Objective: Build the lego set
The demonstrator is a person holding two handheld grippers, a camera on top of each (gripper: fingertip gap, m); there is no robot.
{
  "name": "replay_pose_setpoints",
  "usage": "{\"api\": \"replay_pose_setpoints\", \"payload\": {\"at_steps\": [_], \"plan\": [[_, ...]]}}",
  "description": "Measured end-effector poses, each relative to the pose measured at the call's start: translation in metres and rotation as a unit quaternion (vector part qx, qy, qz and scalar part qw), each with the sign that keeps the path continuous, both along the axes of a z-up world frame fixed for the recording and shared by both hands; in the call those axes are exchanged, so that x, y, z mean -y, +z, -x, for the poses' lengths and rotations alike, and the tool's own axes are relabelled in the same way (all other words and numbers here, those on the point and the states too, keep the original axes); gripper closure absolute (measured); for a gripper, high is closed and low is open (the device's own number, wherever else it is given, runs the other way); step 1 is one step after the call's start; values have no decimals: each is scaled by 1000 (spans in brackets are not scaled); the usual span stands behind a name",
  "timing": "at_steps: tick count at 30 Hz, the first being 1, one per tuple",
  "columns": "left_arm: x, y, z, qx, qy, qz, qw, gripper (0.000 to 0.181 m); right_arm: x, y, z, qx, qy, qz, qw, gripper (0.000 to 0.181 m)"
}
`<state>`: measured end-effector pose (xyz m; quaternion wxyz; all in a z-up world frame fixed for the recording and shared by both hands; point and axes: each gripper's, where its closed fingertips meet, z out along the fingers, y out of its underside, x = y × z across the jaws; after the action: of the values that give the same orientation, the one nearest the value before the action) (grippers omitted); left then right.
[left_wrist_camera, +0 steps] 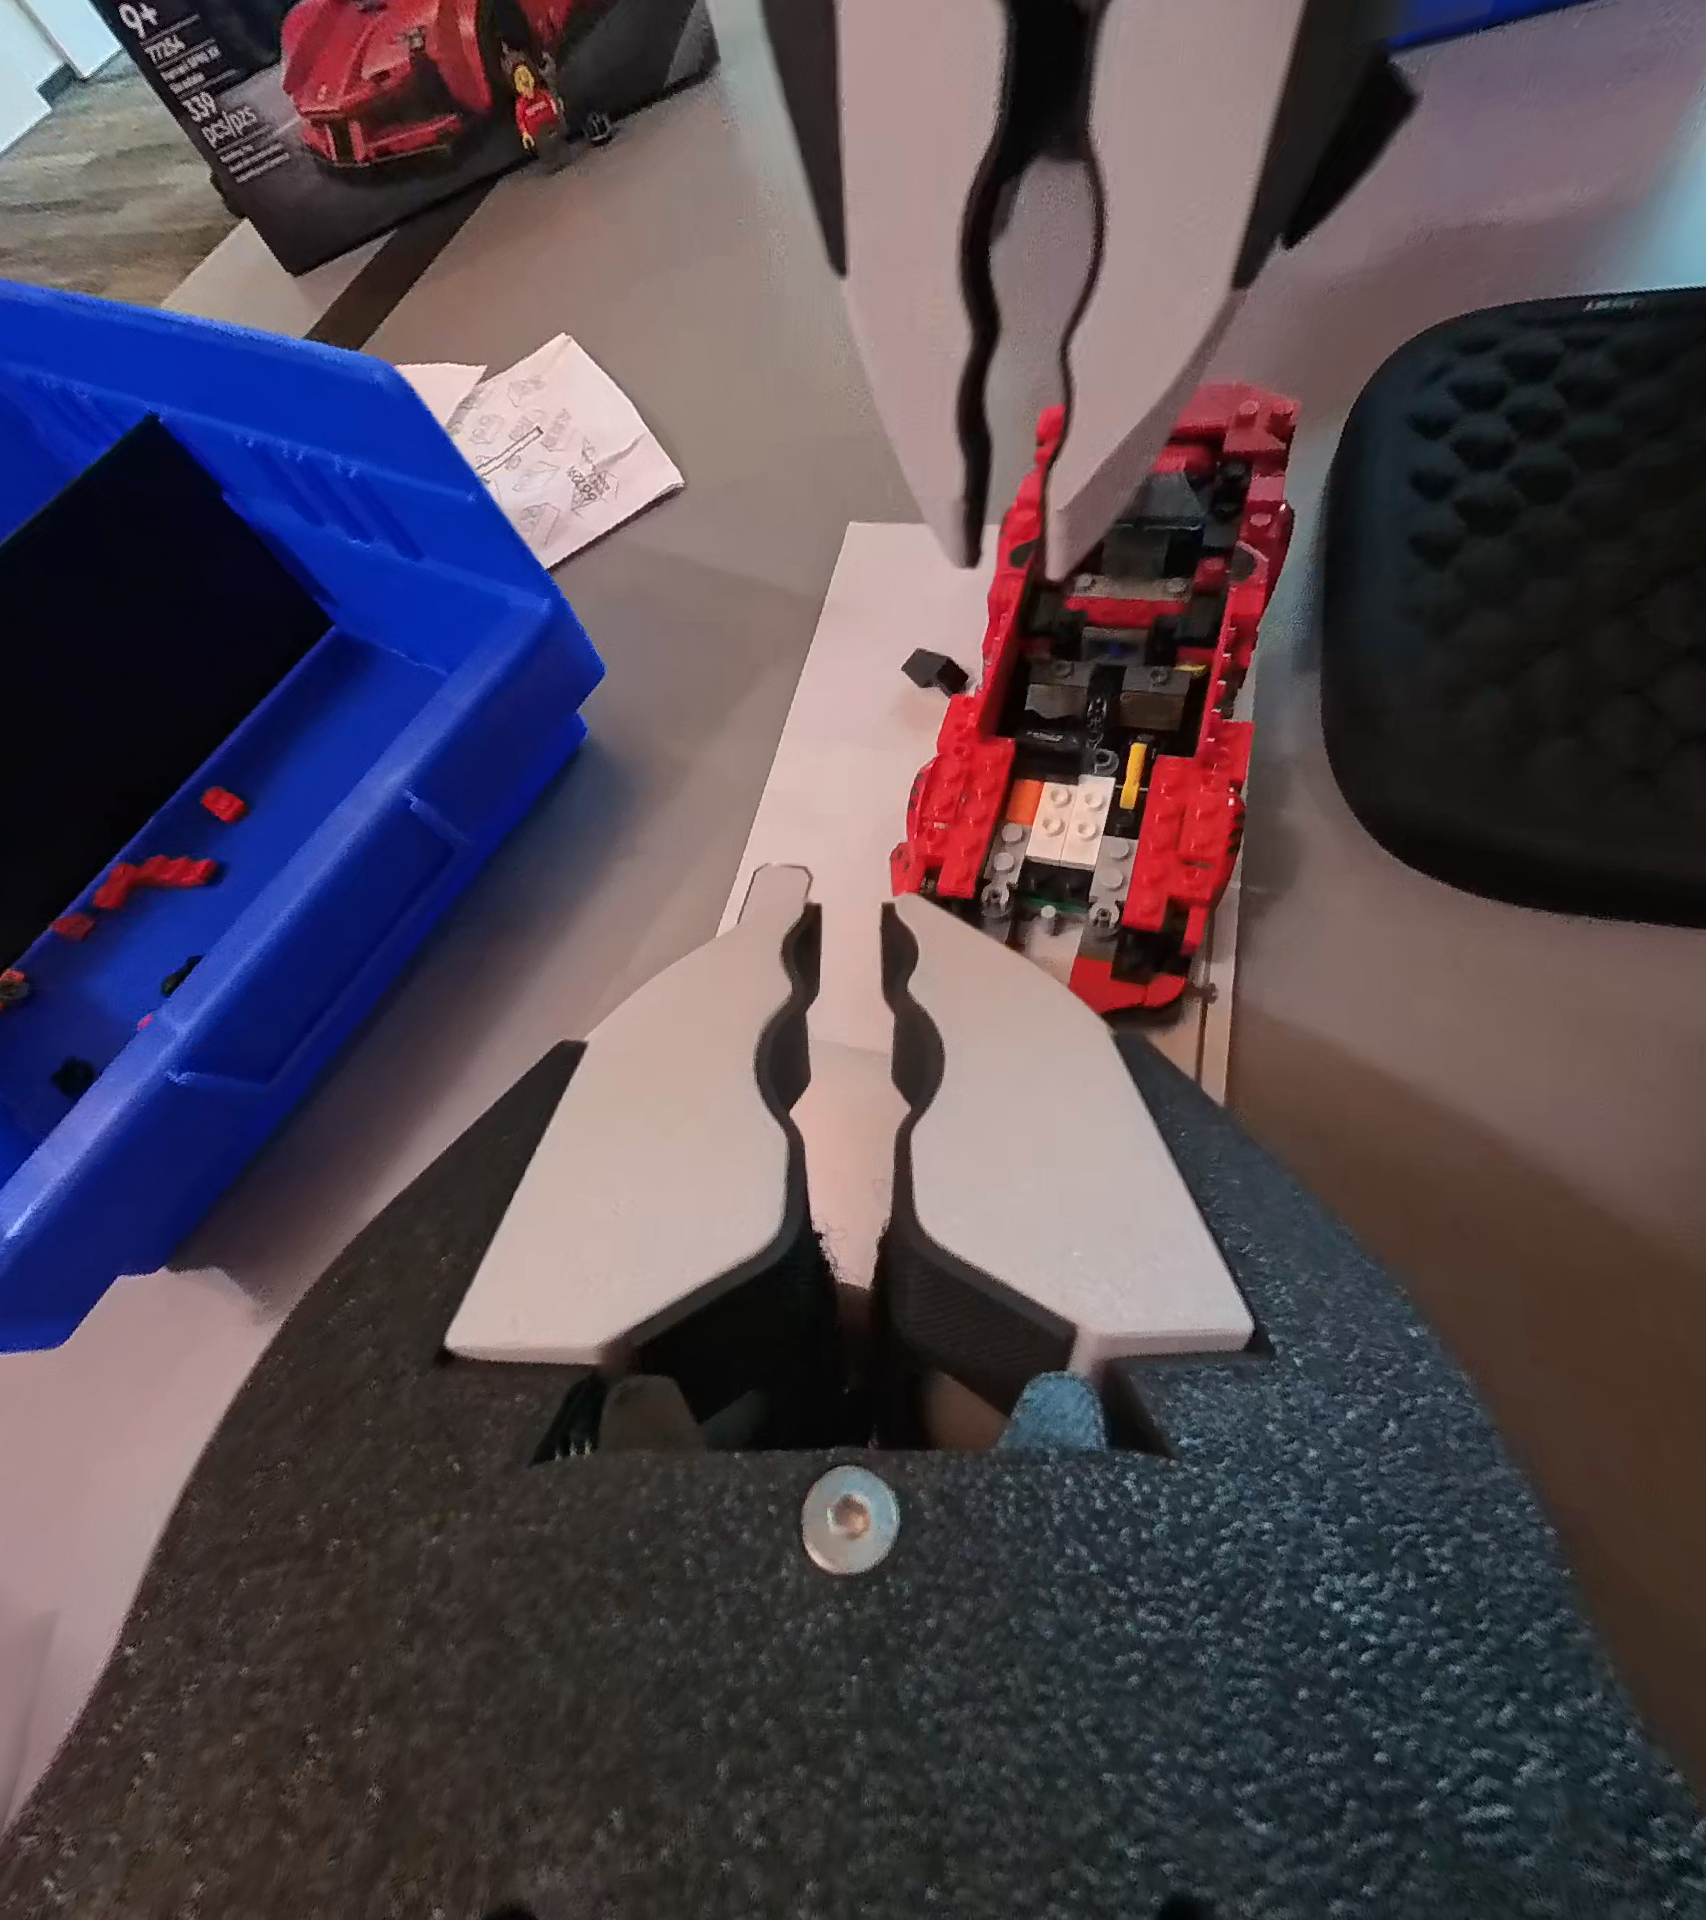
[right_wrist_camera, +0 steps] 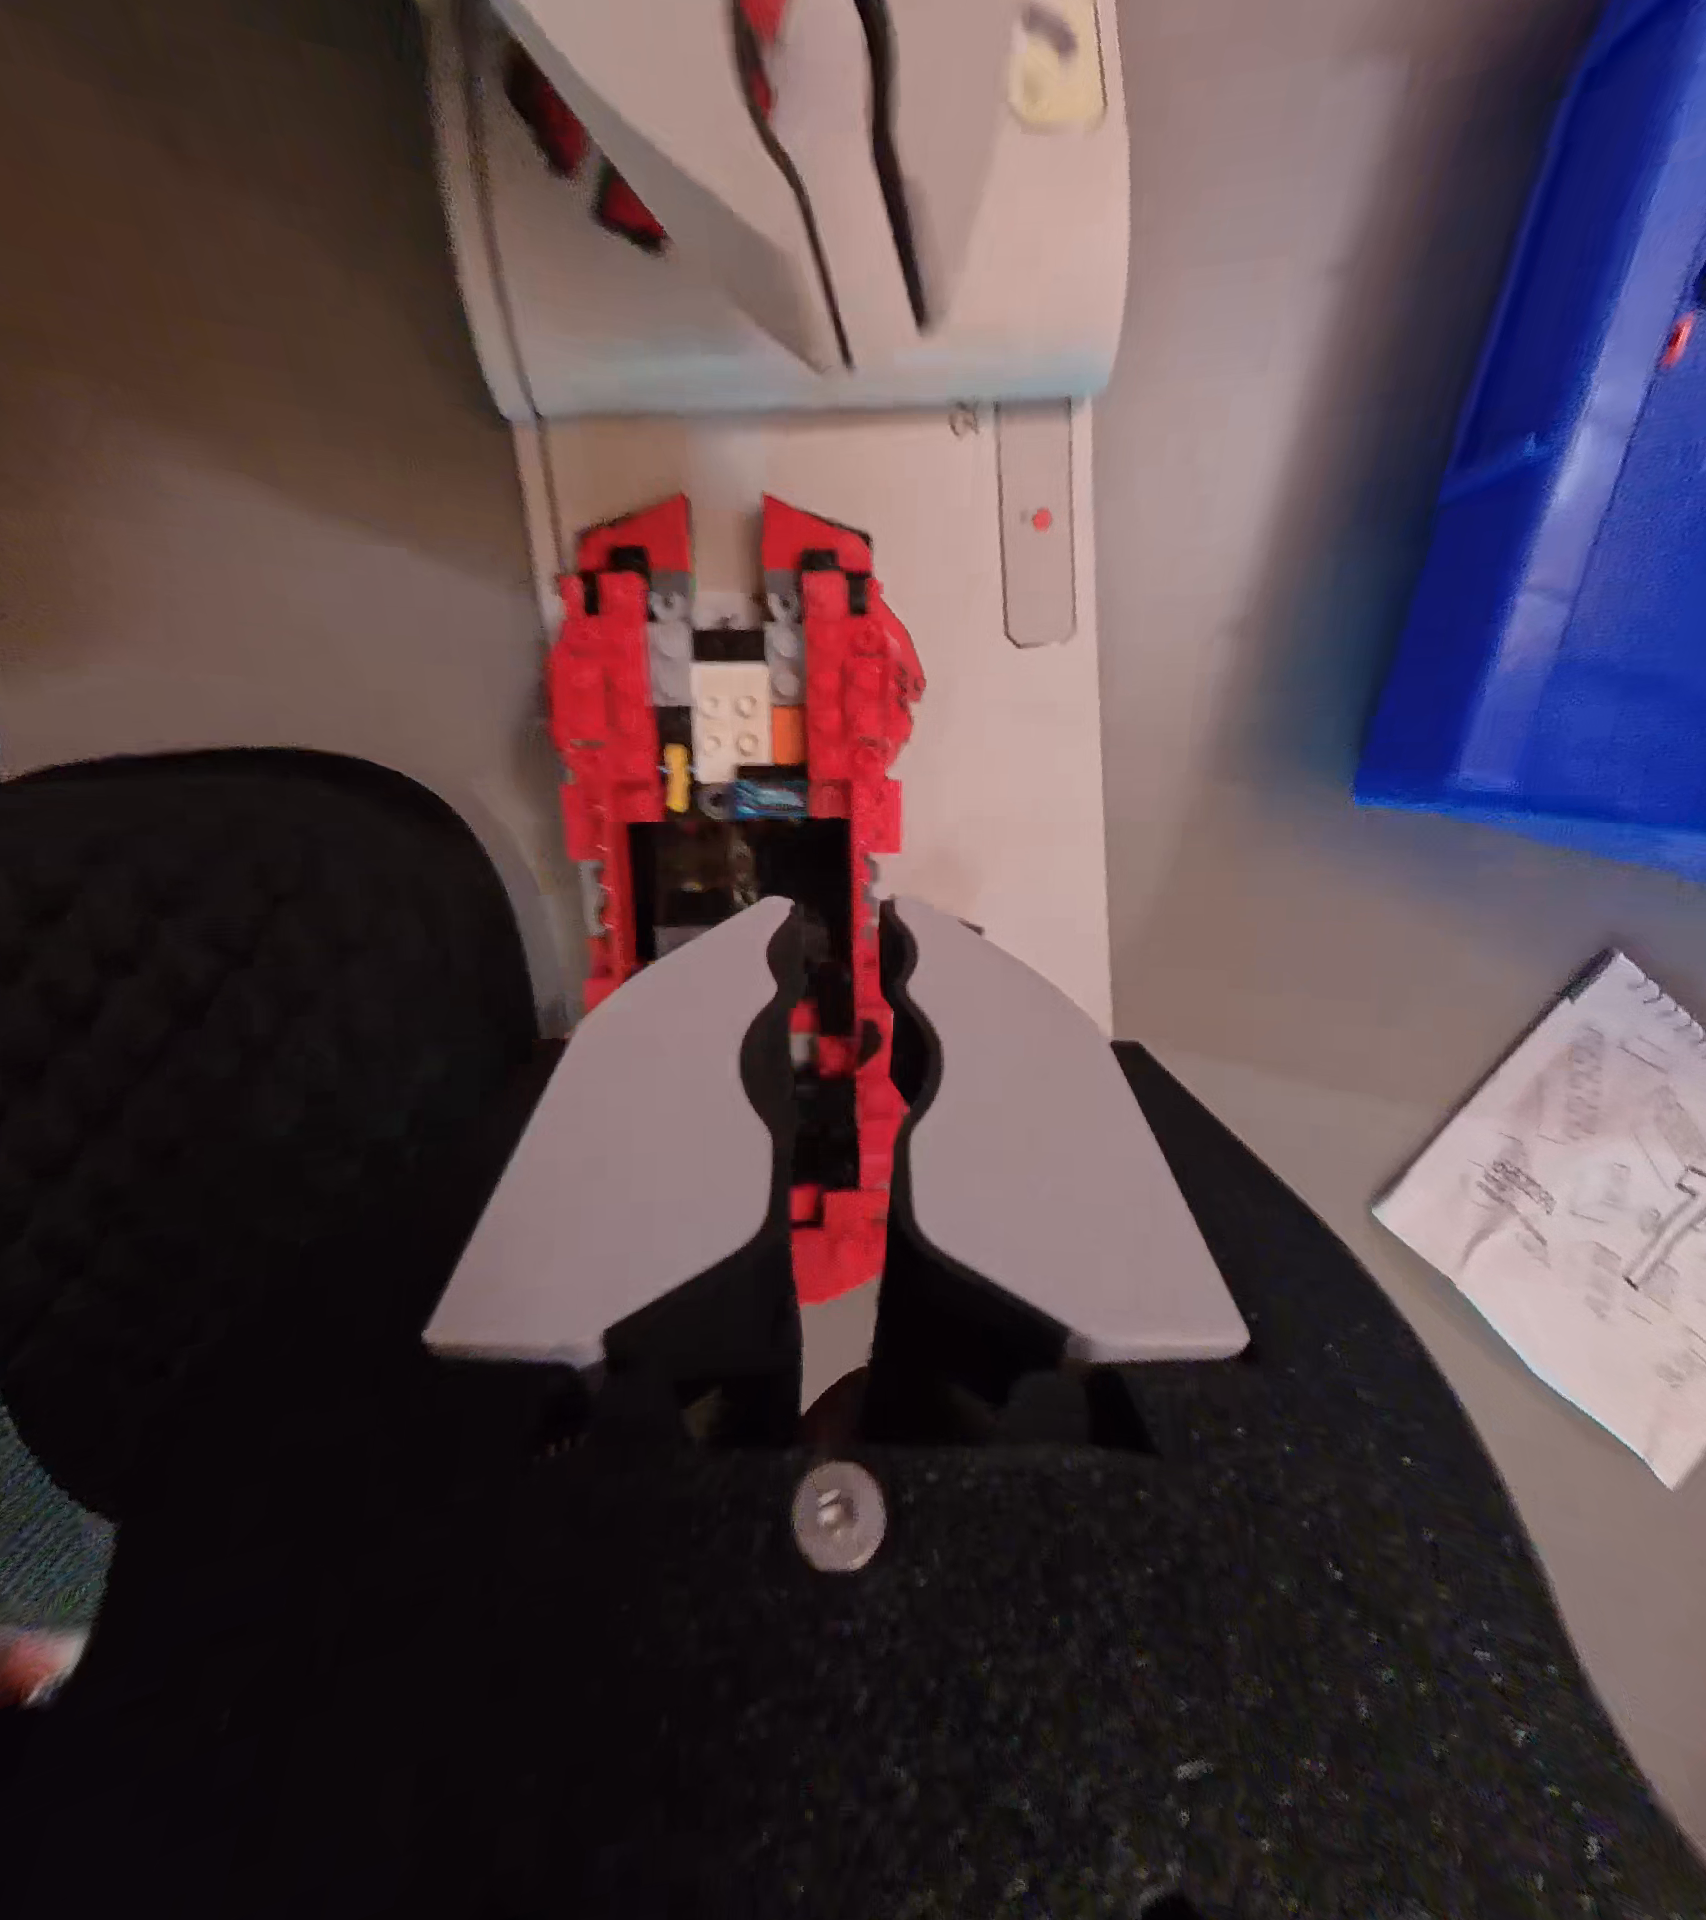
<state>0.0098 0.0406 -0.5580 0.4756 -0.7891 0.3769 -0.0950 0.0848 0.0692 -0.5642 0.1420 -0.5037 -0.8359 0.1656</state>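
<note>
A part-built red lego car [left_wrist_camera: 963,790] lies on a white board [left_wrist_camera: 828,748], its middle open and showing black, white and orange bricks. My left gripper [left_wrist_camera: 849,914] hovers over the board just before the car's near end, jaws slightly apart and empty. My right gripper [left_wrist_camera: 1020,551] comes in from the far side, its narrow jaws closed around the car's side wall at the far end. In the right wrist view my right gripper [right_wrist_camera: 838,914] sits over the car [right_wrist_camera: 600,707], and my left gripper [right_wrist_camera: 880,332] shows beyond it. A small black piece [left_wrist_camera: 937,670] lies beside the car.
A blue bin [left_wrist_camera: 475,582] with several loose red and black pieces [left_wrist_camera: 163,873] stands left of the board; it also shows in the right wrist view [right_wrist_camera: 1555,623]. A paper bag [left_wrist_camera: 558,457] lies behind it. A black cushion [left_wrist_camera: 1576,603] lies right of the car. The set's box [left_wrist_camera: 392,114] stands at the back. Some 9 cm of space lies between my two pairs of fingers. Between my right fingertips and the small black piece [left_wrist_camera: 937,670] there is roughly 5 cm.
</note>
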Motion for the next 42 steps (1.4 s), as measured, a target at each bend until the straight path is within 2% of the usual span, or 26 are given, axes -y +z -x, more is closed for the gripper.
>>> {"api": "replay_pose_setpoints", "payload": {"at_steps": [3, 6, 11, 19, 25, 29, 31, 35, 38, 42], "plan": [[-2, -2, -4, 13, -3, 3, 1000, 171, 14, -9, 0, -42, 8, 4, 999, 171], [-3, -4, -5, 20, -4, 9, 1000, 171, 16, -25, -1, -43, 11, -20, 999, 171], [-3, -5, -2, 33, 0, 11, 999, 171, 17, -36, 1, -40, 11, -34, 999, 172], [-3, -5, -2, 42, -2, 10, 999, 170, 20, -40, 0, -12, 3, -7, 1000, 181], [-3, -5, -1, 46, -1, 9, 999, 170, 18, -36, -1, -30, -8, -9, 999, 181], [-3, -5, -1, 44, -3, 9, 999, 170, 11, -29, 0, -49, -90, -6, 995, 171], [-2, -6, -1, 43, -2, 8, 999, 170, 10, -31, 1, -41, -175, 15, 984, 170], [-2, -3, 0, 49, 0, 1, 999, 169, 16, -25, 3, -57, -347, 79, 933, 174], [-2, 0, 1, 62, 3, 0, 998, 169, 12, -30, -3, -55, -413, 47, 908, 173], [1, 5, -1, 87, -3, -4, 996, 169, 9, -33, -1, -75, -473, 47, 876, 173]]}}
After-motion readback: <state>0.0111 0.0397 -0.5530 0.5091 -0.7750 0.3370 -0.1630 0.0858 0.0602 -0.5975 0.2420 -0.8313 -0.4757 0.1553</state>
